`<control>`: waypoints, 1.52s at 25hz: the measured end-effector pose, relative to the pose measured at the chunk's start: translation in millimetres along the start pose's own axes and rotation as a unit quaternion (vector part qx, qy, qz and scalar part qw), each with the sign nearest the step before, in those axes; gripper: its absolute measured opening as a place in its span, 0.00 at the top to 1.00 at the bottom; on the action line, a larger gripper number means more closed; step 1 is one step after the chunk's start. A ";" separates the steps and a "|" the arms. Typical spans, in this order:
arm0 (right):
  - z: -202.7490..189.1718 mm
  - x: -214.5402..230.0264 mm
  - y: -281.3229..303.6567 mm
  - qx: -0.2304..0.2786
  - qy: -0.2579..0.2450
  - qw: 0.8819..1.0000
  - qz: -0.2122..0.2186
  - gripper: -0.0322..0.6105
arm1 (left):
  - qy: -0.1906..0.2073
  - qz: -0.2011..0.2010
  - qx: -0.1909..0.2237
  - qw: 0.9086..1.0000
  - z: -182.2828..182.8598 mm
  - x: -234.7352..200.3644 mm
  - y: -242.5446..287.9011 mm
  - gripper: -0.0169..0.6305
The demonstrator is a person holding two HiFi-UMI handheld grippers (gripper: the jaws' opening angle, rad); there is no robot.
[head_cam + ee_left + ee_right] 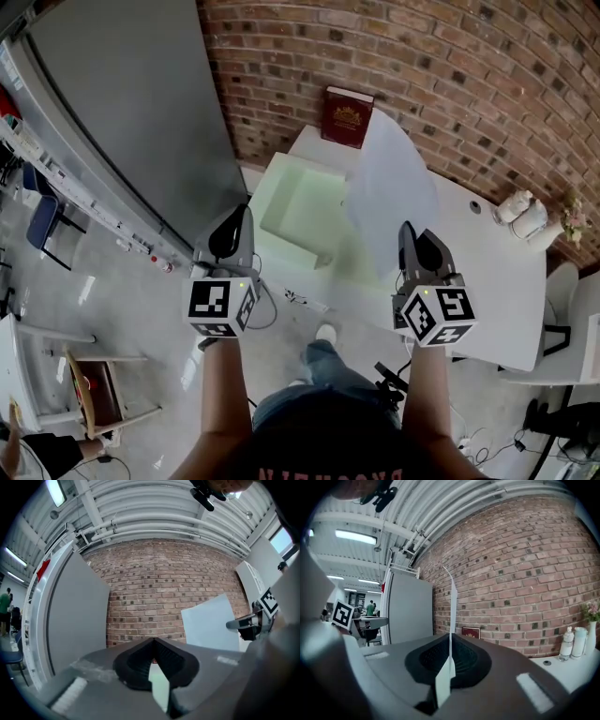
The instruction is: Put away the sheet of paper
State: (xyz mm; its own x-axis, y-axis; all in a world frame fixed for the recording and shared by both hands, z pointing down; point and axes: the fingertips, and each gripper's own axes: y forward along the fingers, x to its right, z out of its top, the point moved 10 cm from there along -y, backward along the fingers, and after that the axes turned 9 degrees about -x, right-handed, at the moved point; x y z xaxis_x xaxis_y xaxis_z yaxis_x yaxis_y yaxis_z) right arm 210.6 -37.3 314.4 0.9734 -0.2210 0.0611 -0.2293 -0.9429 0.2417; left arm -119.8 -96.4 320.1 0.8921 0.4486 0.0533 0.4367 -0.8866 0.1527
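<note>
The sheet of paper [389, 183] stands upright over the white table [487, 281], pale and slightly curved. My right gripper [407, 227] is shut on its near lower edge. In the right gripper view the sheet [452, 611] shows edge-on, rising from between the closed jaws of that gripper [451, 651]. A pale green folder [300, 211] lies open at the table's left end. My left gripper [244, 208] is at the folder's left edge, and in the left gripper view it [154, 656] is shut on a pale green flap [160, 686]. That view also shows the paper [211, 623].
A red book [348, 117] leans against the brick wall [450, 66] behind the folder. White bottles [520, 211] and flowers [572, 220] stand at the table's far right. A tall grey panel [131, 122] rises at the left. A wooden chair [94, 394] stands on the floor.
</note>
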 end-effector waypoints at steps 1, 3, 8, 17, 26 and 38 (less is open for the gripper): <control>-1.2 6.0 9.5 -0.006 0.008 1.000 0.009 0.95 | -0.001 0.003 -0.004 1.000 -0.4 -0.9 8.1 0.98; -4.0 18.4 27.8 -0.019 0.026 0.999 0.026 0.95 | -0.005 0.007 -0.010 1.000 -1.3 -1.7 24.2 0.98; -16.5 45.4 70.1 -0.051 0.075 0.994 0.069 0.95 | -0.014 0.027 -0.027 0.999 -3.8 -2.5 59.4 0.98; -61.1 74.4 117.6 -0.126 0.151 0.974 0.116 0.95 | -0.025 0.041 -0.068 0.997 -24.6 1.6 96.9 0.98; -100.5 78.3 134.8 -0.186 0.172 0.959 0.127 0.95 | -0.024 0.043 -0.114 0.992 -48.3 3.4 102.7 0.98; -143.0 88.6 151.7 -0.278 0.214 0.929 0.117 0.95 | -0.032 0.038 -0.133 0.990 -63.7 -12.0 104.7 0.98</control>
State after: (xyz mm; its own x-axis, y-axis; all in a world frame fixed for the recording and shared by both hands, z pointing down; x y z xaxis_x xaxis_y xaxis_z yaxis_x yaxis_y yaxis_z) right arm 261.5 -164.3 495.0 0.8328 -0.1734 0.5257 -0.5176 -0.5806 0.6285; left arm -92.2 -187.4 398.3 0.9308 0.3652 0.0127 0.3289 -0.8525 0.4063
